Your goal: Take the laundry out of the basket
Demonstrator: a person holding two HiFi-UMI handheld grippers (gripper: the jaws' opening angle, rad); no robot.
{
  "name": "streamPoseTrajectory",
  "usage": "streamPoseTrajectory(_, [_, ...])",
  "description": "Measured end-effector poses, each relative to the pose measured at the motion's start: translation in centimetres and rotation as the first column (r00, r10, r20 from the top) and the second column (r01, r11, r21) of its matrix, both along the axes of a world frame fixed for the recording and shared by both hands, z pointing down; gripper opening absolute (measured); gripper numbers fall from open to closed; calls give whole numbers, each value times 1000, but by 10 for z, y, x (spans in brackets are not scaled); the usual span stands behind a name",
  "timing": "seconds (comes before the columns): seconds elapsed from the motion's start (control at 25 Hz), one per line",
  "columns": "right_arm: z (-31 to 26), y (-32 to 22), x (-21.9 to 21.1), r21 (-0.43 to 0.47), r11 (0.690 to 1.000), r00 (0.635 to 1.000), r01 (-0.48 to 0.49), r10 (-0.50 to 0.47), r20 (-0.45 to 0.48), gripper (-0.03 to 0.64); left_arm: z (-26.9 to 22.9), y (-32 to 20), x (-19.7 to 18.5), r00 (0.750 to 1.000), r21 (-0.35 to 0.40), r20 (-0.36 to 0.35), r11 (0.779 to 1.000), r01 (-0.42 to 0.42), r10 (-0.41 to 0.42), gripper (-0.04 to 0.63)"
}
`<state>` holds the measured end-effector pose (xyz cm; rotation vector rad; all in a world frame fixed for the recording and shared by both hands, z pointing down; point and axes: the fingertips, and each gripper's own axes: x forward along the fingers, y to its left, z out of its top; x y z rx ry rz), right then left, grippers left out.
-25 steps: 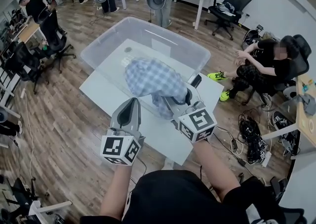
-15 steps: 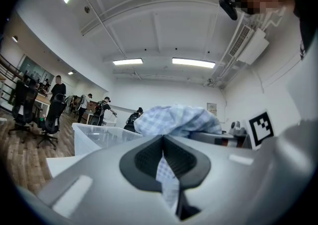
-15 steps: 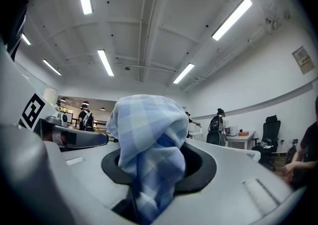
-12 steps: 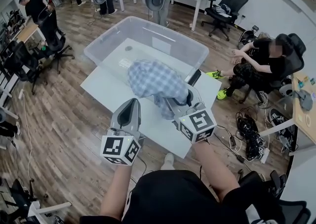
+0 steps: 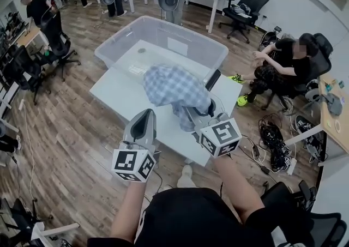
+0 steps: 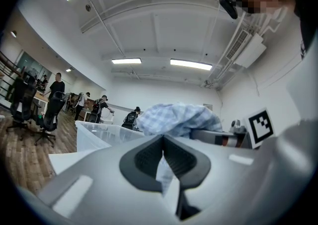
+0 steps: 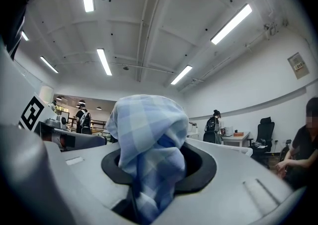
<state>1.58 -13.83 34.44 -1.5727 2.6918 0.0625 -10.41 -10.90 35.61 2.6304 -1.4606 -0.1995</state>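
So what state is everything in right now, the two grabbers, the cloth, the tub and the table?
clear bin: lidless, upright on the white table, looks empty of laundry.
white table: carrying the clear bin.
checked cloth: bunched up, hanging from the right gripper by the clear bin's near wall.
right gripper: shut on the checked cloth.
left gripper: jaws together at the tips, holding nothing I can make out.

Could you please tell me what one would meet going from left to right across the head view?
standing person in black → left gripper → blue checked cloth → seated person. The clear bin and the right gripper are left out, as they overlap the cloth.
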Motion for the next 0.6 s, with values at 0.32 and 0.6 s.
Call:
streamPoseTrajectory(0.32, [2,24,-2,-6,1000,1000,-8,8,11,164,2,23,0,1000,-1,-4,1000,-20,20,9])
streamPoseTrajectory(0.6, [-1,43,-15,1,1000,1000,-16,16,3,164,-1,41,-17,1000,7,-10,1000,-16,16,9])
